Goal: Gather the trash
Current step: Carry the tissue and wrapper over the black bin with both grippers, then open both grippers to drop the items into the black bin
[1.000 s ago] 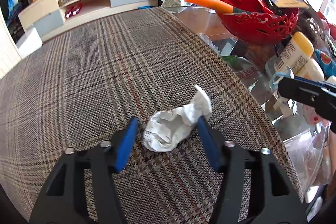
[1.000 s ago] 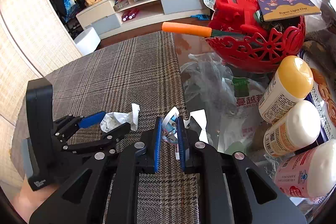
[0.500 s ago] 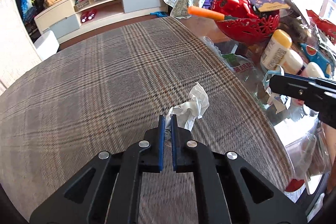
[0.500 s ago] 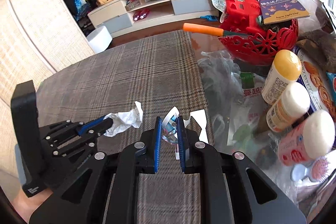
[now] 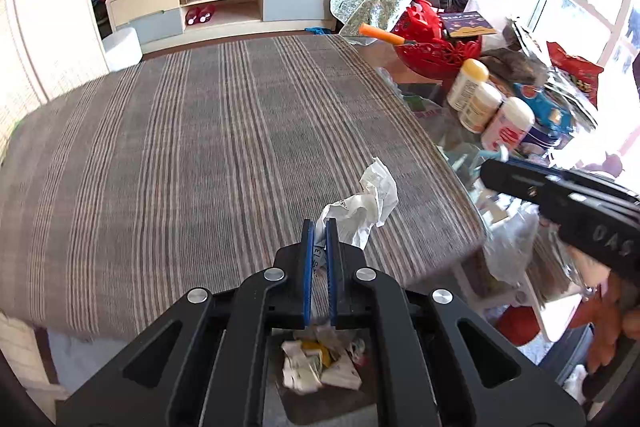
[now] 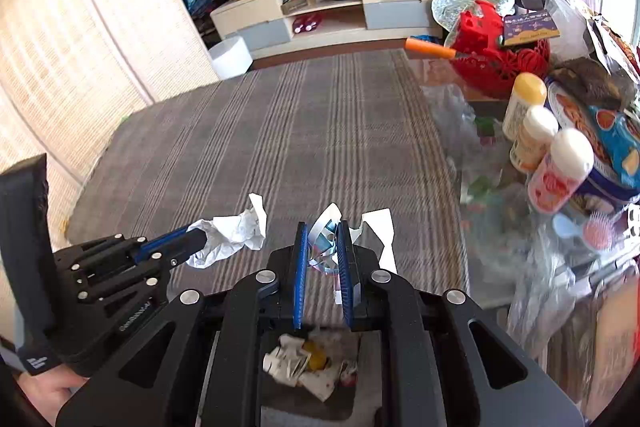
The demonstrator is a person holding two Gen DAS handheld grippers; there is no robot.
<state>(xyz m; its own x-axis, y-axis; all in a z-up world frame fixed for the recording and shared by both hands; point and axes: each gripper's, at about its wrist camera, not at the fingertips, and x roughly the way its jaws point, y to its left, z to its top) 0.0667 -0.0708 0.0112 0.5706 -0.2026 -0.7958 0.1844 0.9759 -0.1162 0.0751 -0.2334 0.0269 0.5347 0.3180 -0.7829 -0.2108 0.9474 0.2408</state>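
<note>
My left gripper [image 5: 319,227] is shut on a crumpled white paper [image 5: 362,205] and holds it above the near edge of the plaid-covered table [image 5: 200,147]. It also shows in the right wrist view [image 6: 192,239], with the paper [image 6: 232,235] sticking out of it. My right gripper [image 6: 323,231] is shut on a small shiny white and blue wrapper [image 6: 326,227]. Below both grippers, past the table edge, is a bin [image 6: 308,399] holding several scraps of trash [image 5: 316,363].
To the right stand three bottles [image 6: 532,143], a red basket [image 6: 500,59] with an orange-handled tool, clear plastic bags [image 6: 472,131] and packets. A TV cabinet [image 5: 224,3] is at the back. A wicker screen [image 6: 80,47] stands left.
My left gripper closed on the crumpled paper and lifted it. Both grippers pulled back and up from the table to above the bin, each still holding its piece.
</note>
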